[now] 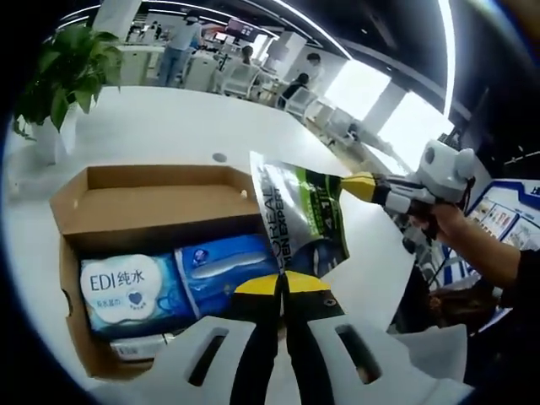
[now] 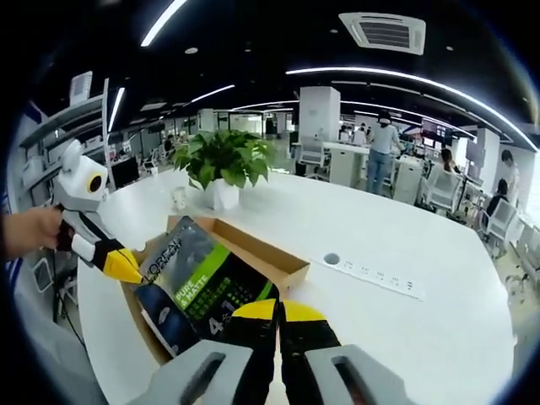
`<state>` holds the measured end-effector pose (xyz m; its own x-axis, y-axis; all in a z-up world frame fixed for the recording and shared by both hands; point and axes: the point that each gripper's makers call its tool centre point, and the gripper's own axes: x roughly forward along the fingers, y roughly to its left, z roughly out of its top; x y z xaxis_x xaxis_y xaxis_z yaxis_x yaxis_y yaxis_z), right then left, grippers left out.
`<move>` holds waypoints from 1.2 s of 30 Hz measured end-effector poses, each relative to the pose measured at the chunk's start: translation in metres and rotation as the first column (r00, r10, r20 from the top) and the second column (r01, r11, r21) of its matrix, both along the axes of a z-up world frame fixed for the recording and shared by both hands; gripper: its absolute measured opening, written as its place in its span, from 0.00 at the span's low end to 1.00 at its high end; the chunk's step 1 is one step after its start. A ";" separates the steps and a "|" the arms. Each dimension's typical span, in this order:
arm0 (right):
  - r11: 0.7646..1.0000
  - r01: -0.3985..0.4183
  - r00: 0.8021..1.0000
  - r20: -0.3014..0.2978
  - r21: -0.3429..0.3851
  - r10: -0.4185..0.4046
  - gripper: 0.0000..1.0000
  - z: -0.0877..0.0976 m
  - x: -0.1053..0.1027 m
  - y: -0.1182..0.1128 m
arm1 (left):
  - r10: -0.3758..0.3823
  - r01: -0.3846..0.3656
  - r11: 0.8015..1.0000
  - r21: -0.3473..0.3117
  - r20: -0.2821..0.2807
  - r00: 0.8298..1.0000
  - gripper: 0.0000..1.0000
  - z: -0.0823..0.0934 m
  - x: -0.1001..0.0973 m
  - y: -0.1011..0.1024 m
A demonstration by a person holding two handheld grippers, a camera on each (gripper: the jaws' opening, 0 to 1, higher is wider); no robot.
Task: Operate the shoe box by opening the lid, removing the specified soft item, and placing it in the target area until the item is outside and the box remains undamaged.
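Observation:
An open cardboard shoe box (image 1: 152,207) lies on the white table, its lid folded back. Inside lie a pale blue wipes pack (image 1: 126,291) and a darker blue pack (image 1: 224,266). Above the box's right end hangs a grey and green soft pouch (image 1: 304,211). My left gripper (image 1: 283,283) is shut on its lower edge. My right gripper (image 1: 359,187) comes in from the right, shut on its upper corner. In the right gripper view the pouch (image 2: 202,283) is over the box (image 2: 266,257), with the right gripper (image 2: 278,310) and the left gripper (image 2: 126,270) both clamped on it.
A potted plant (image 1: 67,76) (image 2: 224,164) stands on the table (image 2: 405,236) beyond the box, with a small cup (image 2: 179,198) beside it. A socket strip (image 2: 375,274) is set in the tabletop. People and desks are far behind.

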<state>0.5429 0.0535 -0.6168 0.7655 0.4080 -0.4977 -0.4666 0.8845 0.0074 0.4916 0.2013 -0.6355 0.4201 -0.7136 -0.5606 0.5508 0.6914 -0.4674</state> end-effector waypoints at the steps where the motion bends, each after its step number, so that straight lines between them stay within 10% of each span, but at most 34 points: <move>1: 1.000 0.004 1.000 -0.001 -0.002 -0.004 0.00 -0.001 -0.001 -0.003 | -0.004 0.004 1.000 0.000 -0.001 1.000 0.00 0.000 -0.001 -0.002; 36: 0.989 0.110 0.988 -0.094 -0.099 -0.120 0.00 -0.064 -0.016 -0.080 | -0.111 0.110 0.994 -0.009 -0.074 0.991 0.00 -0.034 -0.020 -0.086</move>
<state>0.5268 -0.0266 -0.6811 0.7494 0.2685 -0.6052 -0.3626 0.9312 -0.0360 0.4713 0.1154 -0.6692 0.2957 -0.7563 -0.5836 0.5871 0.6258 -0.5136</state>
